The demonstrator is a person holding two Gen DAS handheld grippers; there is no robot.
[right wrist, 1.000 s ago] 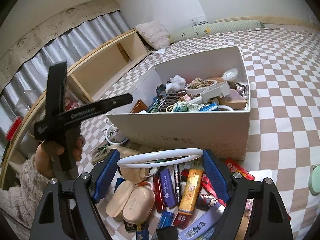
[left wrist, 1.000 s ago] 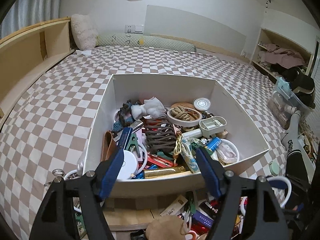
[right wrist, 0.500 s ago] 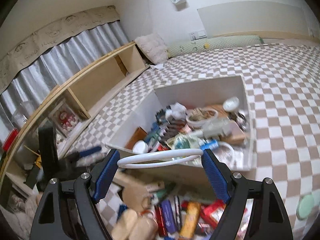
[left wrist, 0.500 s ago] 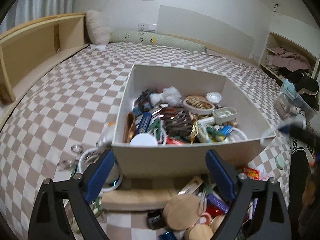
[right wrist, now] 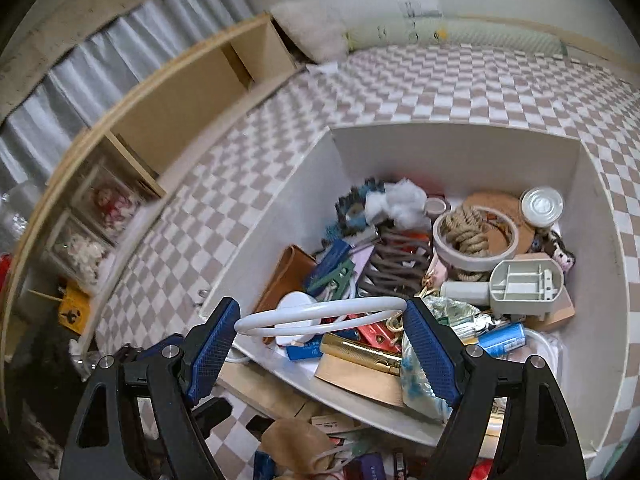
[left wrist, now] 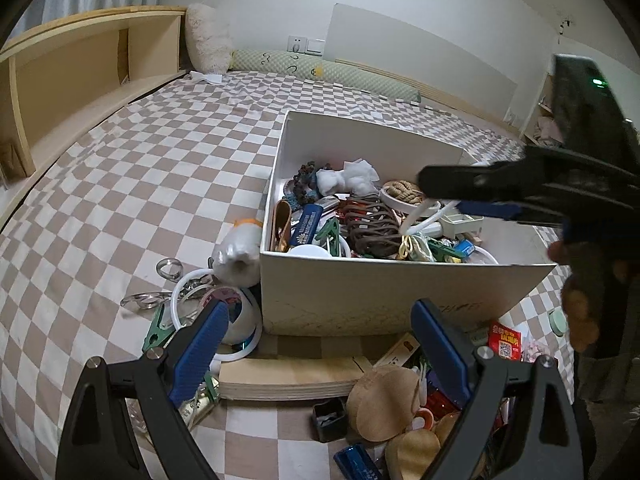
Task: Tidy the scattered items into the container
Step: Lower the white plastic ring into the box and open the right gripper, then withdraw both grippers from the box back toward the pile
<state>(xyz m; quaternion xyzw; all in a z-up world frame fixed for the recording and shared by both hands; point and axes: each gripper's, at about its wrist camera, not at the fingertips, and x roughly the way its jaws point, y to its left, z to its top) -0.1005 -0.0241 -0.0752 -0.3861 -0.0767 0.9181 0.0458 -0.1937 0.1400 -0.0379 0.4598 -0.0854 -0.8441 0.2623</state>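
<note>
A white box full of small items stands on the checked bedspread. My right gripper is shut on a thin white ring and holds it flat over the box's near edge. From the left wrist view that gripper reaches in from the right over the box, with the ring hanging from it. My left gripper is open and holds nothing, low in front of the box. Below it lie a wooden block, round wooden discs and a green clip.
More loose things lie left of the box: a white bottle, clear rings and white hoops. A red packet lies front right. A wooden shelf runs along the left. A hand grips the right tool.
My right gripper has carried the white ring from over the scattered pile to over the box. My left gripper's jaws have widened and it has drawn back from the box to its front.
</note>
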